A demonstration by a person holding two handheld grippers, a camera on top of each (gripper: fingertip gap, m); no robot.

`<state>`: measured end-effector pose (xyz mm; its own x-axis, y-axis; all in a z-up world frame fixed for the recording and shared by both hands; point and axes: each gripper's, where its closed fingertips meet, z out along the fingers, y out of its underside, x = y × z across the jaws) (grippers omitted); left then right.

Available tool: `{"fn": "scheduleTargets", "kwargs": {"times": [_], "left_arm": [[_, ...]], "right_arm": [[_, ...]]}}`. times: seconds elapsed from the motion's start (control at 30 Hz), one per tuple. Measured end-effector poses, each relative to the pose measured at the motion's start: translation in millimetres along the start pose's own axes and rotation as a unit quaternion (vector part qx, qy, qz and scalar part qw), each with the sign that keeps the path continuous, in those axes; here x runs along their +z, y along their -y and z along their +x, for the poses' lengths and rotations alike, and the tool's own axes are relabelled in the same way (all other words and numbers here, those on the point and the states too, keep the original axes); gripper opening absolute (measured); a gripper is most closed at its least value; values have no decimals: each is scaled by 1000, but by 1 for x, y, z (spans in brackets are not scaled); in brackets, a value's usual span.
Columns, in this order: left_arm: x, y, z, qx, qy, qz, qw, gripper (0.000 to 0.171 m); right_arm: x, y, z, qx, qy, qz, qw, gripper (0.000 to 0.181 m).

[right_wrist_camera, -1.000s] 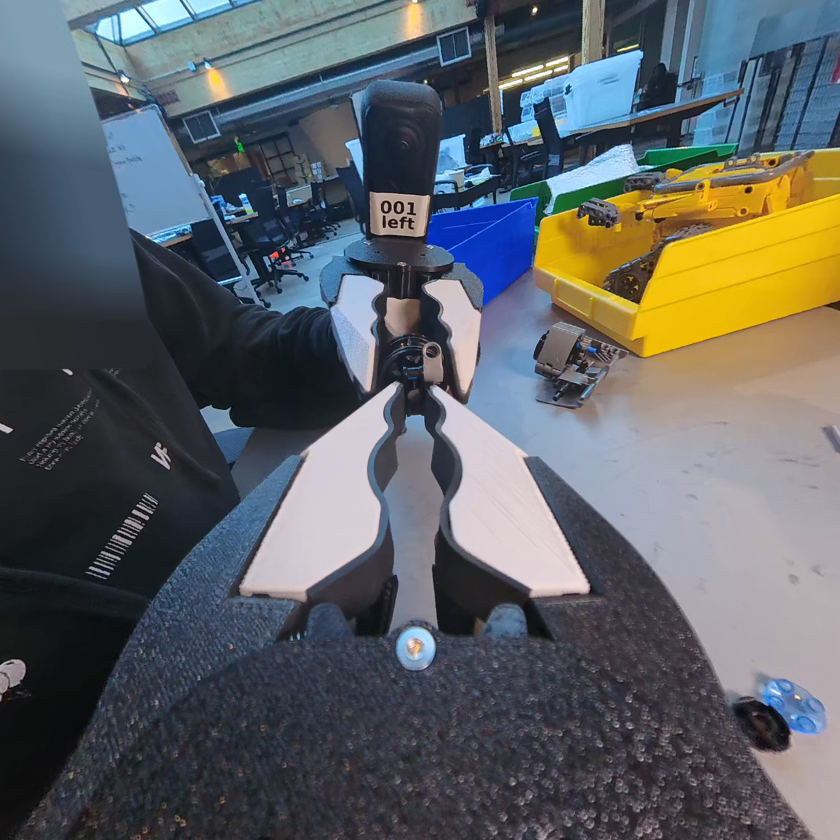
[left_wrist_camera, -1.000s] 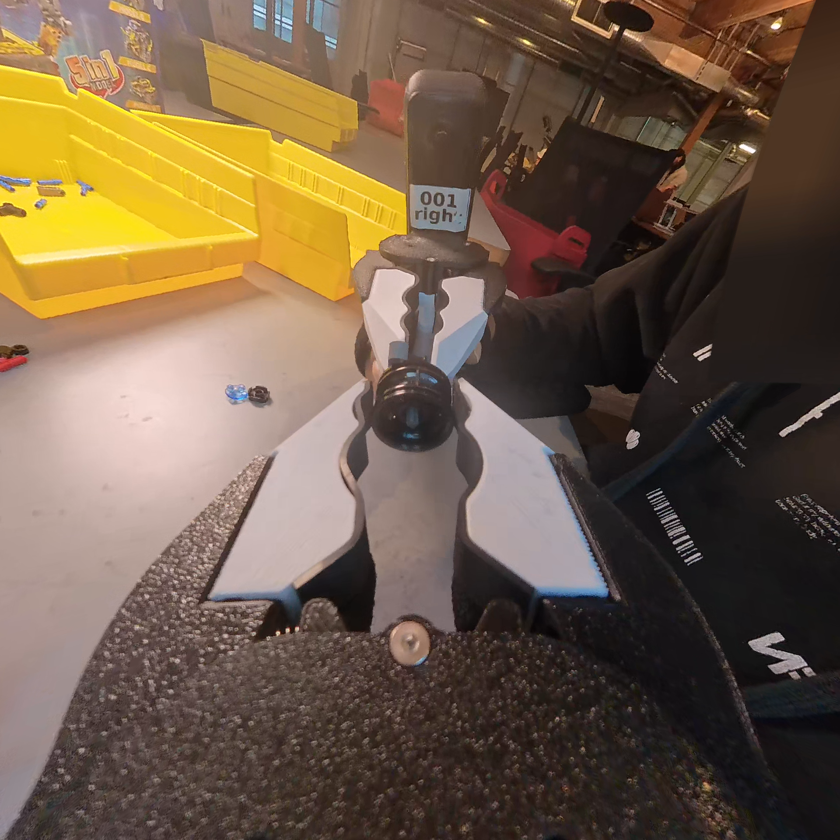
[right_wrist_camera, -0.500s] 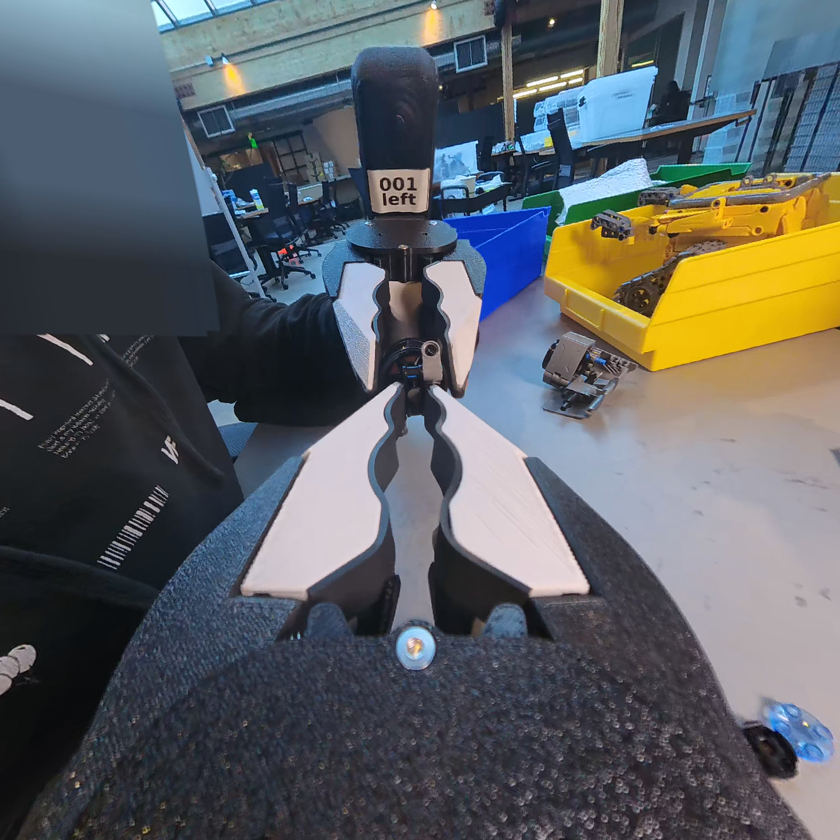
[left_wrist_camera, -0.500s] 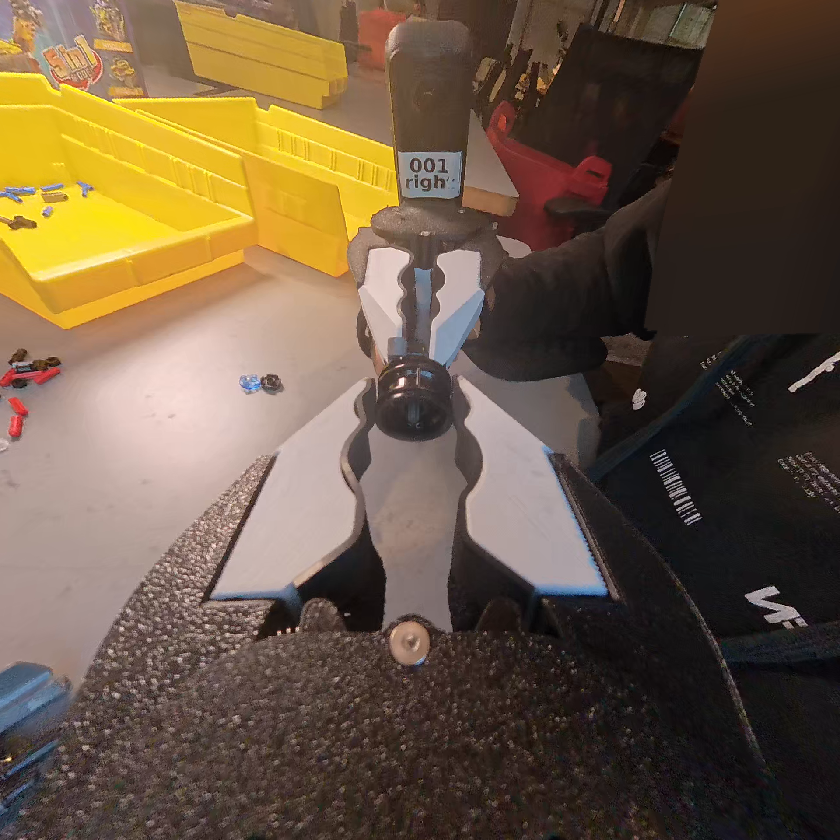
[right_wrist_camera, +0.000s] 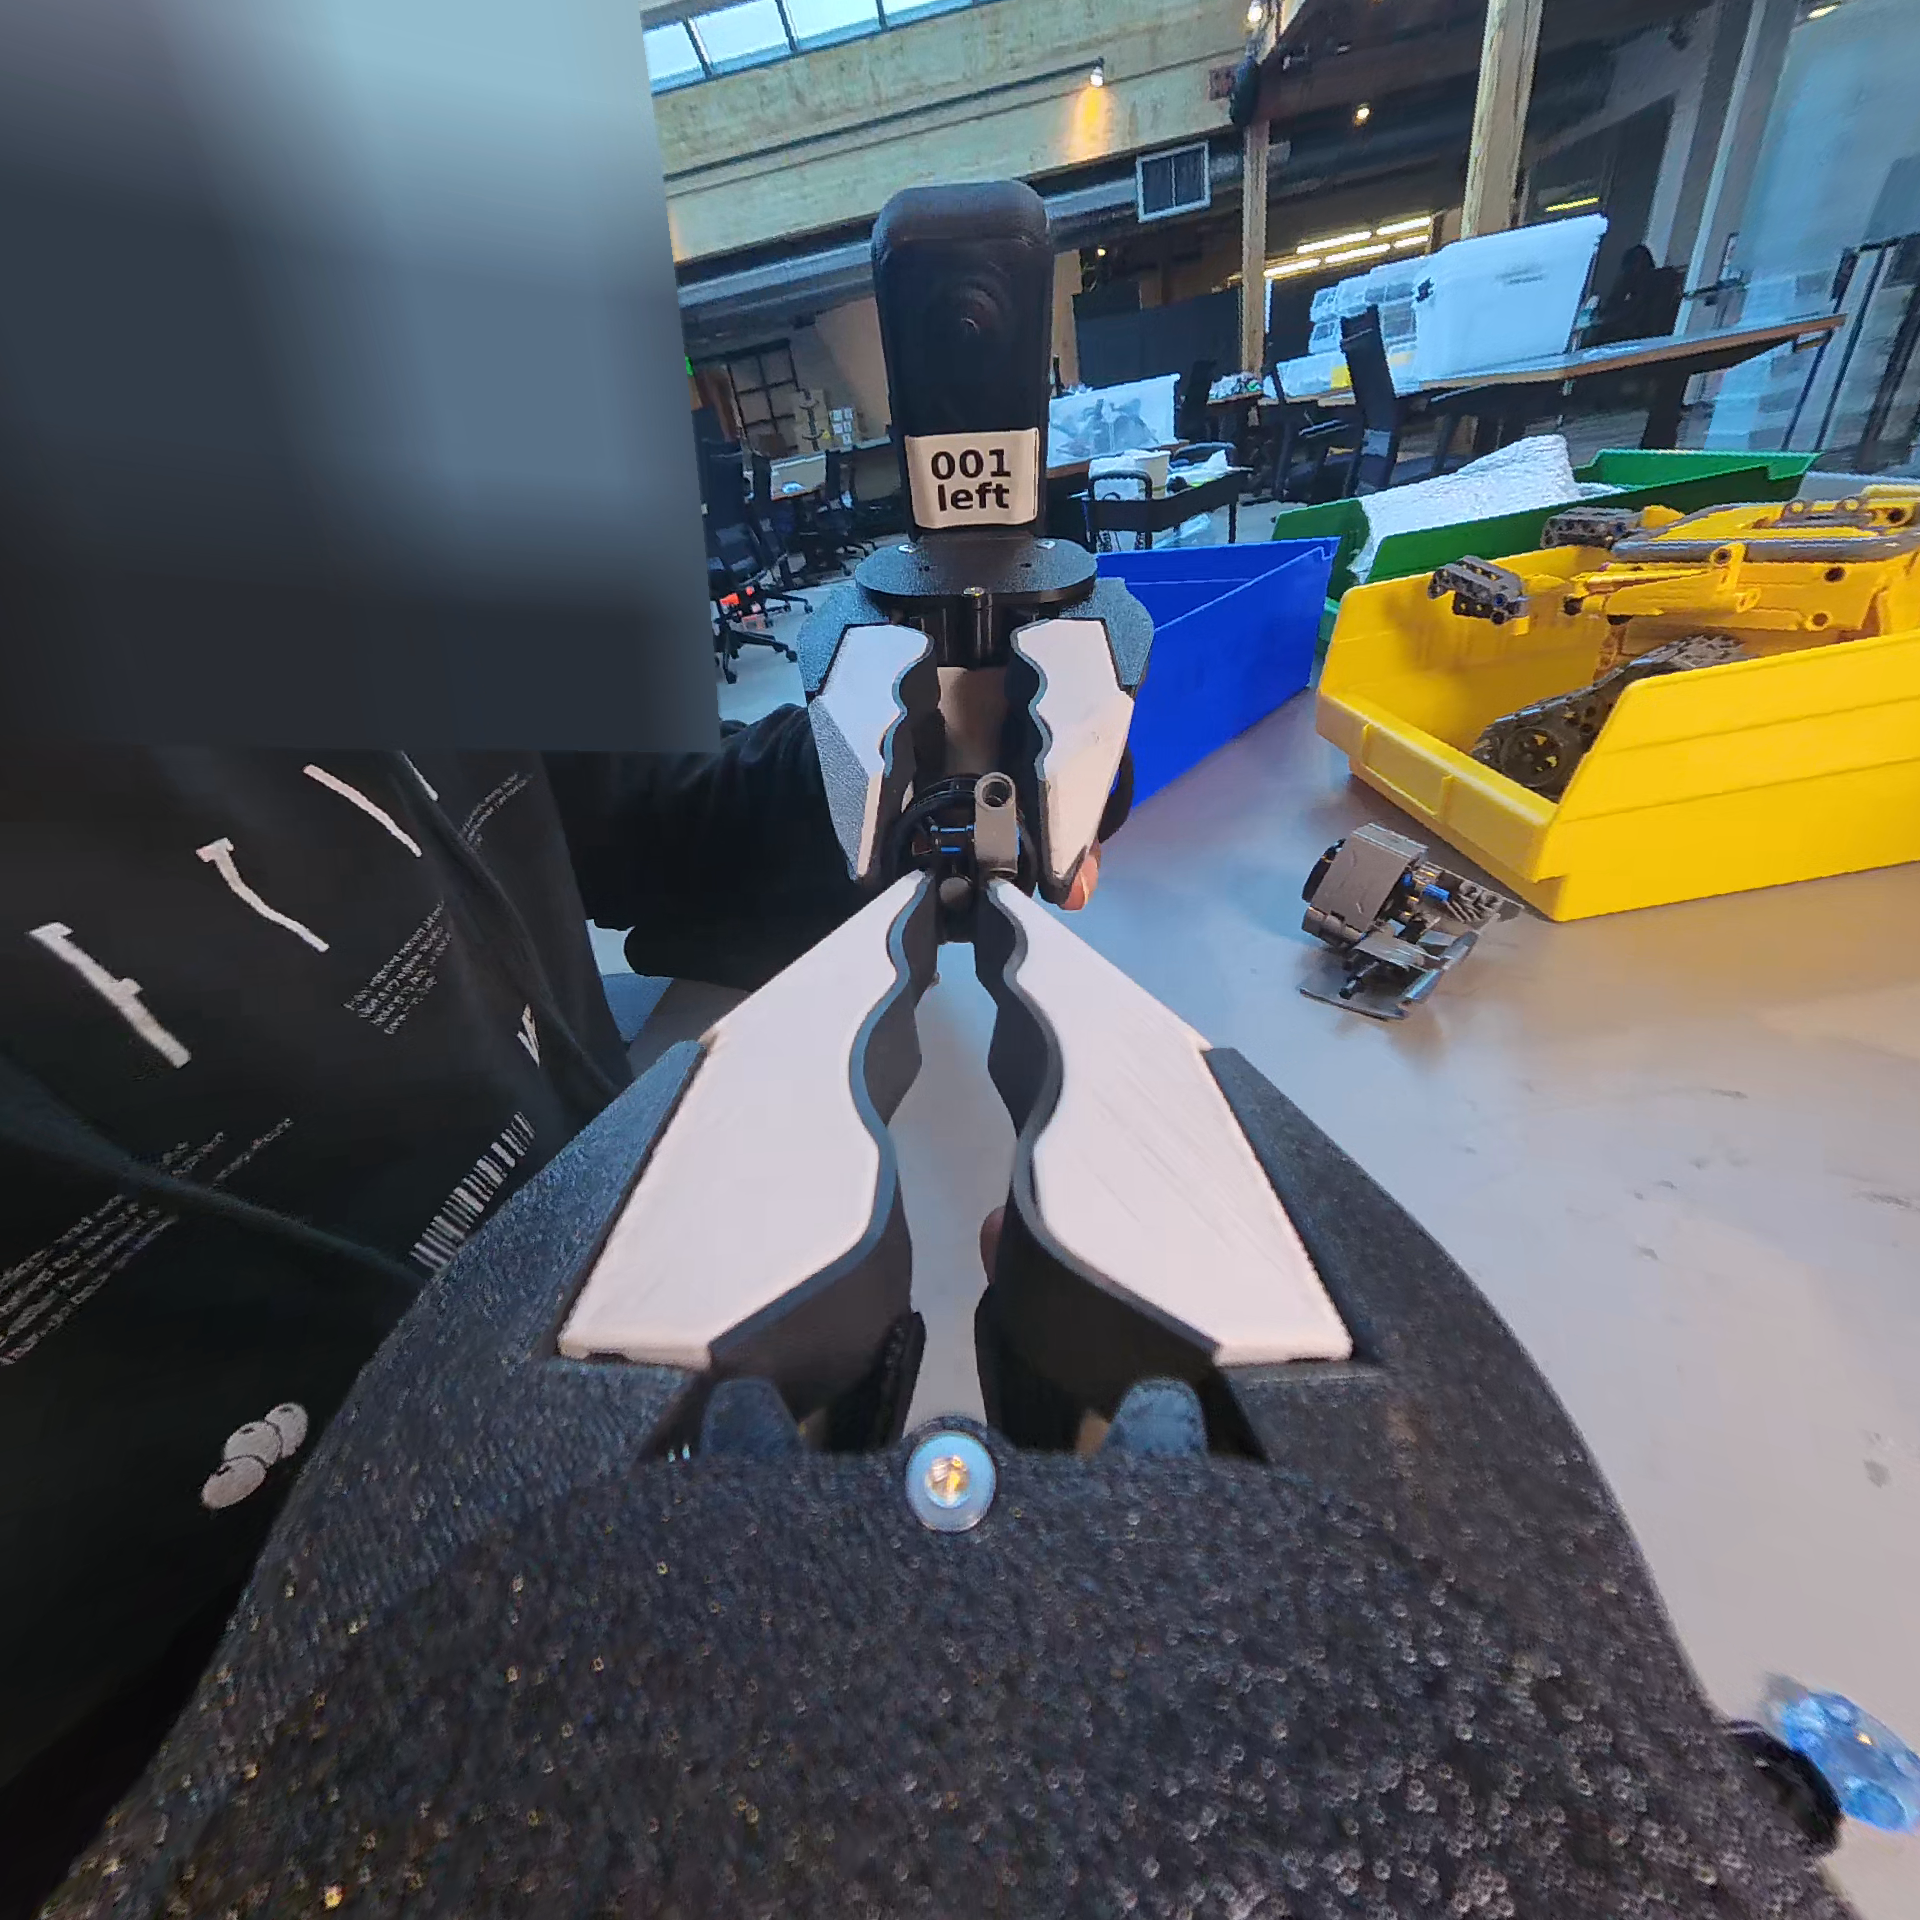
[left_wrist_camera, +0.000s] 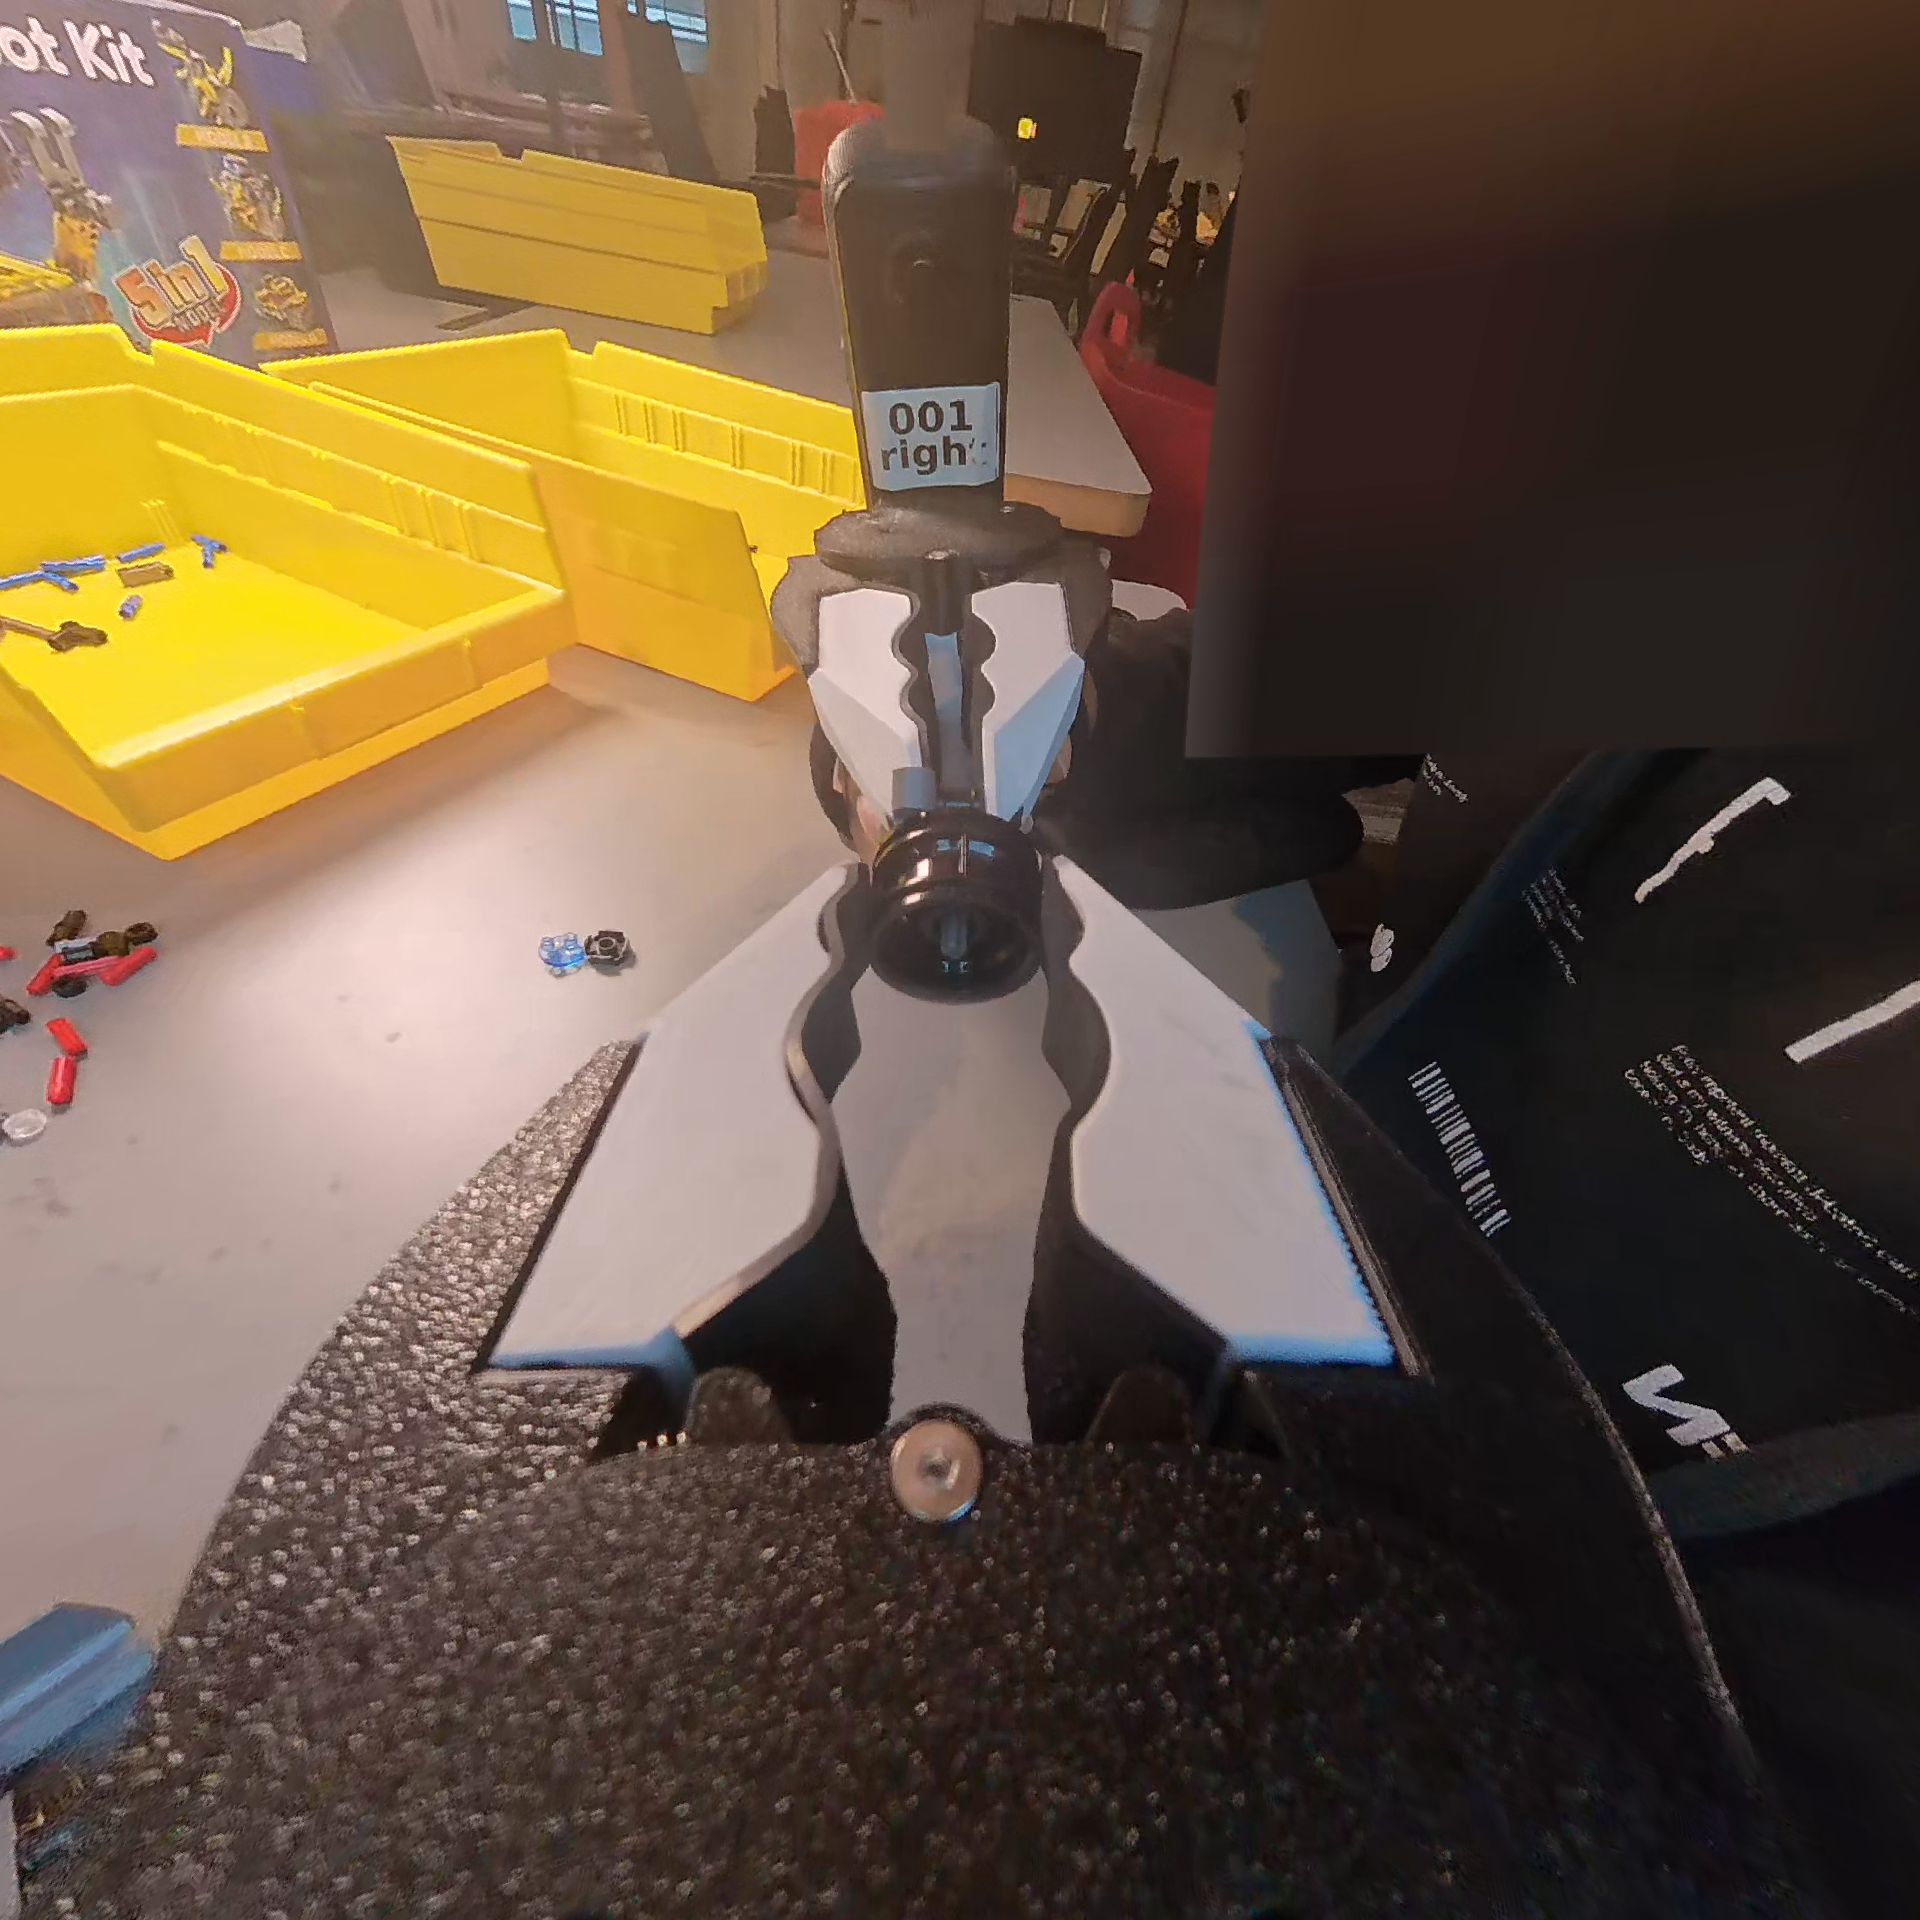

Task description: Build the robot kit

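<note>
Far left on the grey table lie loose red and brown pieces, behind them a yellow bin and, nearer, a blue stud beside a black one, all well apart from the tools. Mid-air above the table edge, the left gripper pinches a black wheel at its fingertips. Facing it, the right gripper is pressed together on a grey connector that seems joined to the wheel's far side. Both grips sit at the very tips, so they look shallow. To the right stand a blue bin, a grey sub-assembly and a yellow bin with a tracked model, none in the way.
</note>
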<state>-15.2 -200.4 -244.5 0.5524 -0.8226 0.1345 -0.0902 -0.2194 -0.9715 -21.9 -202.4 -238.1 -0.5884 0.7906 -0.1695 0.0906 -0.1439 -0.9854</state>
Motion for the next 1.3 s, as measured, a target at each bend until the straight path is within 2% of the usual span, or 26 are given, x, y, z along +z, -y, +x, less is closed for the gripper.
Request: {"fn": "scheduleTargets", "kwargs": {"times": [0.07,0.1,0.13,0.17,0.2,0.23,0.27,0.37,0.4,0.43,0.5,0.57,0.63,0.7,0.87,0.97,1.1,1.2,1.23,1.3], "left_arm": [[-2,1,0,-2,-1,2,1000,31],[-11,3,-9,-8,19,12,1000,32],[-41,14,-33,-30,67,60,996,31],[-69,32,-45,-60,76,123,988,28],[-60,35,-40,-39,69,119,990,30],[-32,24,-29,10,60,63,996,31],[-15,17,-21,35,48,36,998,32],[-29,14,-35,6,60,50,997,31],[-30,11,-34,10,61,47,997,31],[-26,6,-32,26,66,35,997,32],[-18,-4,-30,46,70,7,996,32],[-11,-9,-27,53,66,-8,996,32],[-5,-17,-25,74,72,-34,994,32],[0,-17,-17,82,61,-35,994,32],[7,-18,-9,90,55,-43,993,32],[7,-21,-9,96,64,-53,992,32],[2,-18,-10,93,65,-39,993,33],[-1,-18,-13,61,50,-11,997,52],[0,-17,-11,52,42,-4,998,52],[3,-16,-9,51,39,0,998,39]], "right_arm": [[-2,1,-1,4,4,4,1000,5],[-11,9,2,4,1,32,999,0],[-42,32,20,37,-28,98,994,0],[-59,40,34,25,-69,120,990,0],[-36,20,29,7,-65,68,996,0],[-8,1,15,-5,-35,24,999,0],[3,-6,11,-21,-26,-1,999,0],[-21,13,27,9,-53,55,997,0],[-23,11,27,1,-63,53,997,0],[-22,8,25,-7,-68,44,997,0],[-19,4,28,-6,-77,27,997,15],[-12,-5,28,-10,-75,-1,997,22],[-5,-11,22,-12,-65,-16,998,22],[0,-23,23,-20,-70,-51,996,21],[6,-37,19,-24,-58,-82,995,16],[5,-37,19,-34,-56,-84,994,16],[3,-27,19,-48,-62,-54,995,16],[-2,-14,19,-42,-59,-13,997,16],[-3,-11,20,-40,-59,-2,997,16],[-3,-12,19,-43,-58,-6,997,16]]}}
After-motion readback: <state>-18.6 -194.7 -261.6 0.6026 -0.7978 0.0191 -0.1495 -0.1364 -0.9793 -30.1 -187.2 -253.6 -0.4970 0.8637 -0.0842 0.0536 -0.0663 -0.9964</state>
